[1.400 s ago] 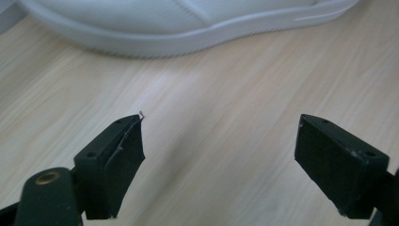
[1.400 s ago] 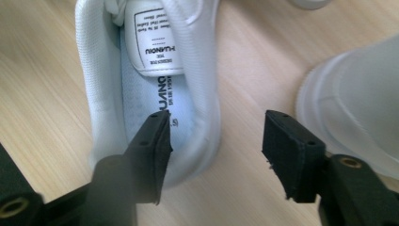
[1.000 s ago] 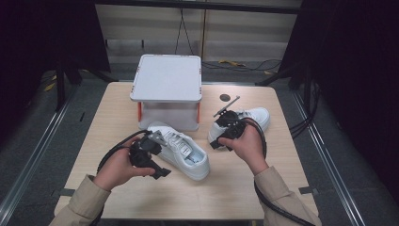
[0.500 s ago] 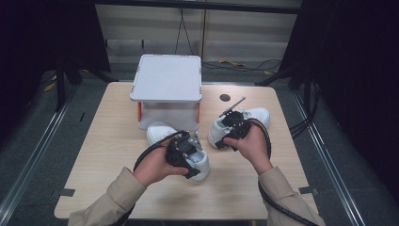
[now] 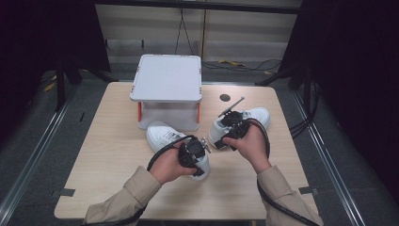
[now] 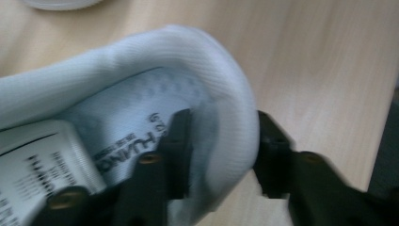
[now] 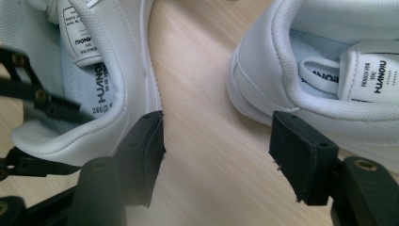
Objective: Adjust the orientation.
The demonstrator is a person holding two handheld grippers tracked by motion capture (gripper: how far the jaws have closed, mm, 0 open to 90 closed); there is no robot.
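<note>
Wooden table [image 5: 108, 155], white lidded box [image 5: 167, 89] at its back. Left shoe [image 5: 162, 136] lies in front of the box, toe toward it, heel toward the person. Left gripper [image 6: 221, 155] jaws straddle the heel collar, one inside, one outside. Right shoe [image 5: 256, 117] sits right of the box; right gripper [image 7: 216, 155] hovers beside it, jaws apart and holding nothing.

I count two white sneakers on the bench [image 5: 117, 141]: the left sneaker [image 5: 162, 134] and the right sneaker [image 5: 256, 117]. One white lidded storage box [image 5: 167, 89] stands behind them, and one small dark round disc [image 5: 225, 97] lies beside it. I have two claws, the left claw [image 5: 203, 160] and the right claw [image 5: 221, 134]. There is one bench.
</note>
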